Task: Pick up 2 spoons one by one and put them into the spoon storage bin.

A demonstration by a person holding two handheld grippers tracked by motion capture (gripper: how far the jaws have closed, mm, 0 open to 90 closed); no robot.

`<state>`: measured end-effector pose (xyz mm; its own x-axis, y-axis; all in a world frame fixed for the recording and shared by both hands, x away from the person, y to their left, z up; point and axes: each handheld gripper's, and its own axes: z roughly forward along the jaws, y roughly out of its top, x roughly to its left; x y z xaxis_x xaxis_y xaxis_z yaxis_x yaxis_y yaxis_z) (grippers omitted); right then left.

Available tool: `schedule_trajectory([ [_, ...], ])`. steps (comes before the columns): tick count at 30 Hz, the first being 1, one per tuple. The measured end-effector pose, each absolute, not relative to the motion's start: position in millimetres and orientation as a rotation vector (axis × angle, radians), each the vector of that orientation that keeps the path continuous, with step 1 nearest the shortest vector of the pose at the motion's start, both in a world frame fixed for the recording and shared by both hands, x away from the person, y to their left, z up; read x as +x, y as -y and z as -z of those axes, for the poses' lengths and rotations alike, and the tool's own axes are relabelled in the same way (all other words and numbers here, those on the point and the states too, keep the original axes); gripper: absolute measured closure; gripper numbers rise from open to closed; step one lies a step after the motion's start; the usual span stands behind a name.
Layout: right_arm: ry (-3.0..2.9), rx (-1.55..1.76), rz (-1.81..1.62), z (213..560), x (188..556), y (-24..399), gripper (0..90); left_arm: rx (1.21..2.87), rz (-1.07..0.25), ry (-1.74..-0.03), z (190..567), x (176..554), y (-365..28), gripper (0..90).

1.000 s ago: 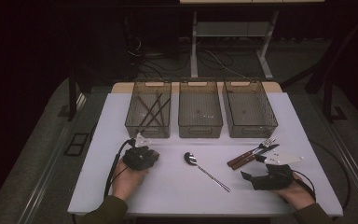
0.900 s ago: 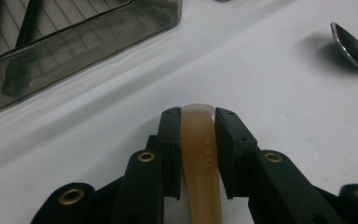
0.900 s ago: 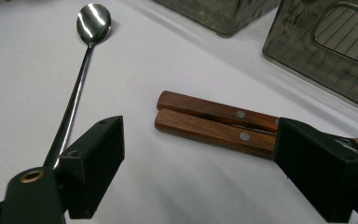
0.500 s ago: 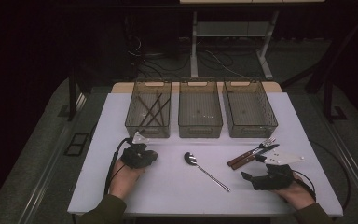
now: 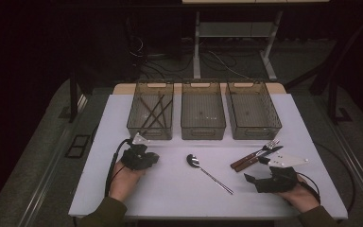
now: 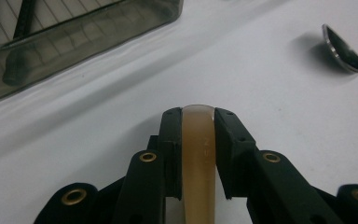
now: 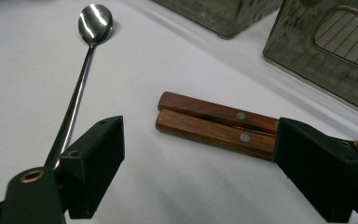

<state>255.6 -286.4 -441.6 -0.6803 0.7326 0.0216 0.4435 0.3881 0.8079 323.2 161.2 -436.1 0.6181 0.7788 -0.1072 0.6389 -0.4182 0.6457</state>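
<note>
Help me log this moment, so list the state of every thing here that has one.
Left claw: shut on an amber strip.
Right claw: open, empty.
Spoon: lying flat, bowl up.
Fork and knife: lying side by side, handles touching.
Left bin: holds dark chopsticks.
Middle bin: looks empty.
Right bin: looks empty.

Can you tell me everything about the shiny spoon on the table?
The spoon looks like polished metal, with a small rounded bowl and a long, thin, straight handle. It lies flat on the white table, in front of the middle bin, bowl end nearer the bins and handle slanting toward the person's right side. It lies alone: no gripper or other cutlery touches it.
</note>
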Motion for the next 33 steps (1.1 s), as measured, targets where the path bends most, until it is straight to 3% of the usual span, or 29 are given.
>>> schedule_trajectory([
  [33,-2.302,1.02,-1.198,441,256,284,15.5,2.074,-0.21,-0.912,402,318,-141,73.3],
])
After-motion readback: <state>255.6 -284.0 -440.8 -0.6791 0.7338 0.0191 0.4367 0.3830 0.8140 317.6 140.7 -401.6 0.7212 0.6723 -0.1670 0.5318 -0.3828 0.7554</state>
